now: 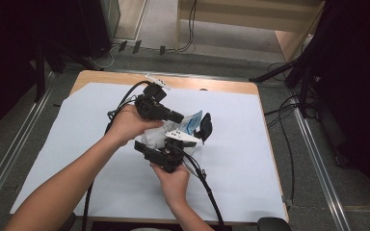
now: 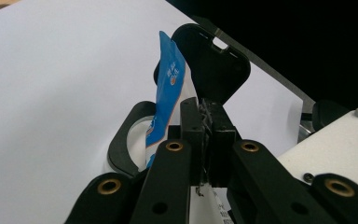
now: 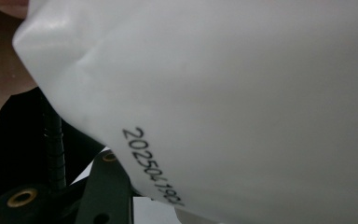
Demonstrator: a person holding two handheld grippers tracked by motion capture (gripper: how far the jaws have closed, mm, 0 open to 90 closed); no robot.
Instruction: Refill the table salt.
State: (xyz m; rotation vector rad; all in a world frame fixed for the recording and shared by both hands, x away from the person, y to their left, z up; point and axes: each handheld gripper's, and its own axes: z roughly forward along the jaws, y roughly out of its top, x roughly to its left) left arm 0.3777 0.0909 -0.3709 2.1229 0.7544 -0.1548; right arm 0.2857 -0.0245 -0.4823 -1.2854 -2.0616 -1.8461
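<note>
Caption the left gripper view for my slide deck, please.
Left gripper, jaws shut on thin clear film, beside a blue-and-white packet over the white table sheet.

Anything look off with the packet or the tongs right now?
Nothing looks spilled or broken. The left tongs are shut on a thin edge of the blue and white packet, apparently a wet-wipe pack with its black flip lid standing open. The right tongs hold its white body.

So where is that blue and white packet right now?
In the high view the blue and white packet is held up over the middle of the white sheet, between the left gripper and the right gripper.
</note>
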